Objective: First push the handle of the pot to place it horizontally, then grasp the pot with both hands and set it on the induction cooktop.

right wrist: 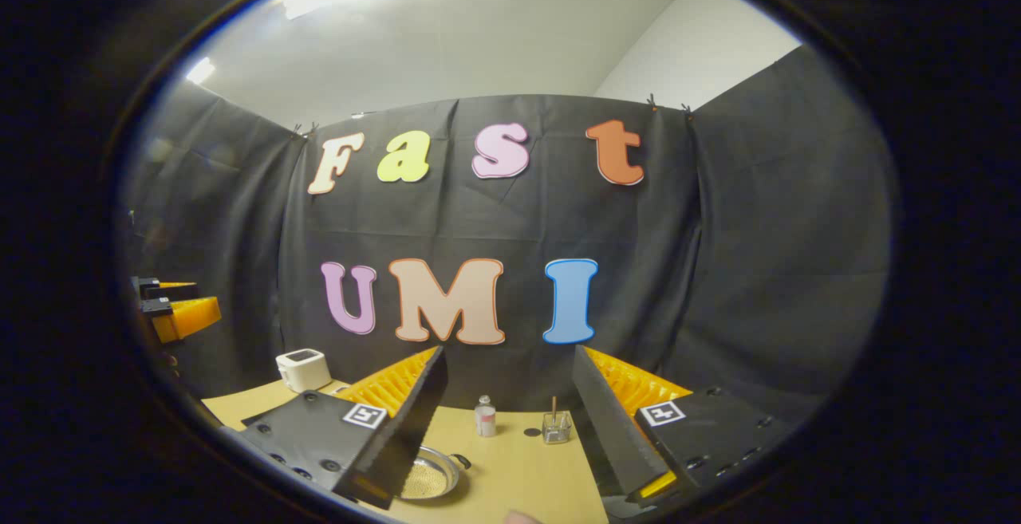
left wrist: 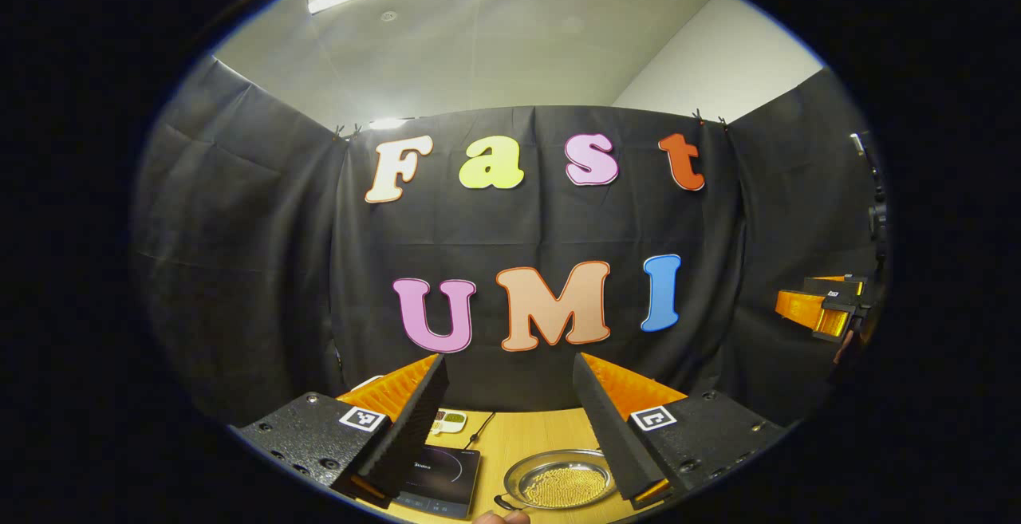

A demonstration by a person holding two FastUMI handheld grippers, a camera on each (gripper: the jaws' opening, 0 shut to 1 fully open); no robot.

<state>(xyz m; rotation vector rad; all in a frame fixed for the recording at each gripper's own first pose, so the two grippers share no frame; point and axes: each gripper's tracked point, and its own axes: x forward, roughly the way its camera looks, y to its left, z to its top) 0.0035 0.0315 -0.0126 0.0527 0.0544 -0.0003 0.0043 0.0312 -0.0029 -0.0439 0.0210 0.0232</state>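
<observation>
A shallow steel pot [left wrist: 558, 480] with small golden beads in it sits on the wooden table [left wrist: 542, 432], low in the left gripper view. Its dark handle [left wrist: 502, 502] sticks out at the near left. The black induction cooktop [left wrist: 439, 480] lies just left of the pot. My left gripper [left wrist: 509, 364] is open, held high above both, with nothing between its fingers. In the right gripper view the pot [right wrist: 431, 476] lies partly behind my left finger, with a handle [right wrist: 461, 460] at its right. My right gripper [right wrist: 508, 352] is open and holds nothing.
A small white dish [left wrist: 449, 422] and a black cable [left wrist: 481, 431] lie behind the cooktop. A small bottle [right wrist: 484, 418], a glass jar with a stick [right wrist: 556, 426] and a white box [right wrist: 303, 368] stand near the cloth wall. The other gripper [left wrist: 825, 309] hangs far right.
</observation>
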